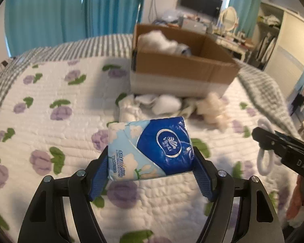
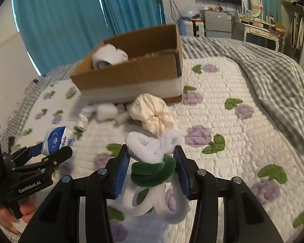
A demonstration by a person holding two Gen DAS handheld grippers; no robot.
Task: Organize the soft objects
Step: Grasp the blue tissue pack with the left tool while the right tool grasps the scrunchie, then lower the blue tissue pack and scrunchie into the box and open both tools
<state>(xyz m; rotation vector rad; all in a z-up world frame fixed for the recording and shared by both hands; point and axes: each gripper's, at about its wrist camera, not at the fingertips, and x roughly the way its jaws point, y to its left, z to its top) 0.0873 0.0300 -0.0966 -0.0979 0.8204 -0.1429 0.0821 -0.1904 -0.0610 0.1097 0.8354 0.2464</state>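
My left gripper point(image 1: 150, 160) is shut on a blue Vinda tissue pack point(image 1: 152, 147) and holds it above the floral quilt; it also shows in the right wrist view point(image 2: 56, 141). My right gripper point(image 2: 152, 160) is shut on a bundle of fluffy white and green loops point(image 2: 152, 162), whose white ends hang below the fingers. That bundle shows at the right edge of the left wrist view point(image 1: 263, 158). An open cardboard box point(image 2: 129, 77) stands on the bed beyond both grippers, with a white soft item point(image 2: 109, 55) inside.
A cream cloth bundle point(image 2: 152, 113) and several small white soft items point(image 2: 105, 111) lie on the quilt point(image 2: 233, 141) in front of the box. A grey checked blanket point(image 2: 273, 77) covers the bed's right side. Blue curtains and furniture stand behind.
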